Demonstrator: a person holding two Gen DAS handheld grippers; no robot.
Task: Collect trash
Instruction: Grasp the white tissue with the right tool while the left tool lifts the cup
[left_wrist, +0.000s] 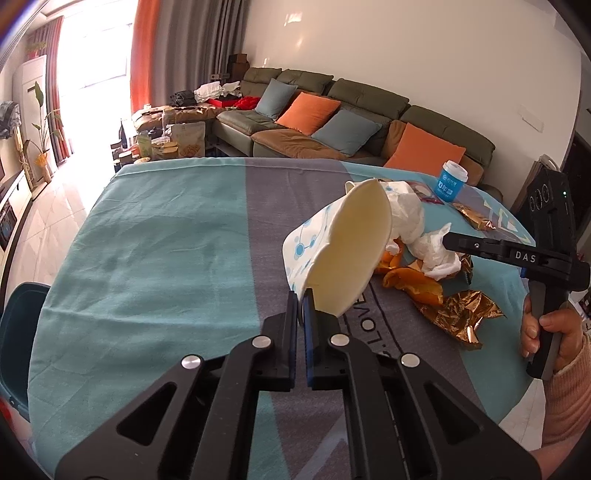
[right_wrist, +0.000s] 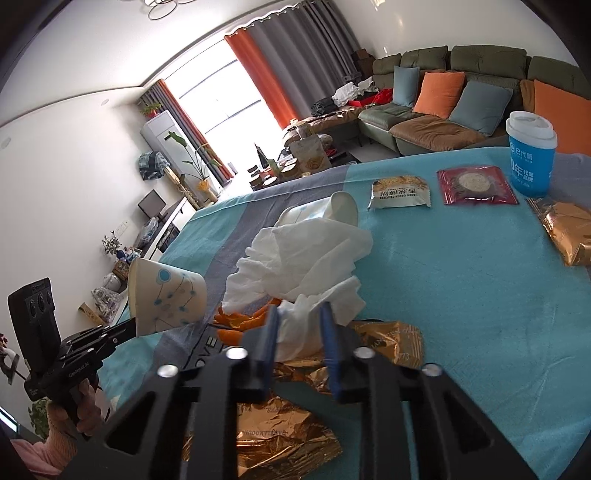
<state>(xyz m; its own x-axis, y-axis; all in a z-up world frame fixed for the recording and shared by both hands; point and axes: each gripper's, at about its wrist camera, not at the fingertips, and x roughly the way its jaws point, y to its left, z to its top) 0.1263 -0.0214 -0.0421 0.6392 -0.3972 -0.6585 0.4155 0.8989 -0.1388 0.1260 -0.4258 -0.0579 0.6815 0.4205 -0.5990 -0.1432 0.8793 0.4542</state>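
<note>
My left gripper (left_wrist: 302, 295) is shut on the rim of a squashed white paper cup with blue dots (left_wrist: 343, 251) and holds it above the table; the cup also shows in the right wrist view (right_wrist: 166, 295). My right gripper (right_wrist: 299, 314) has its fingers on either side of a crumpled white tissue (right_wrist: 303, 258), closed on its near end. The tissue also shows in the left wrist view (left_wrist: 432, 251), with the right gripper (left_wrist: 448, 242) at it. Orange peel (left_wrist: 410, 280) and gold foil wrappers (left_wrist: 458, 314) lie beneath. A second paper cup (right_wrist: 332, 210) lies behind the tissue.
The table has a teal and grey cloth (left_wrist: 166, 240). A blue cup with a white lid (right_wrist: 530, 155) stands at the far right. A cracker packet (right_wrist: 399, 192), a red snack packet (right_wrist: 474, 184) and a gold packet (right_wrist: 569, 232) lie nearby. A dark bin (left_wrist: 18, 332) stands left of the table.
</note>
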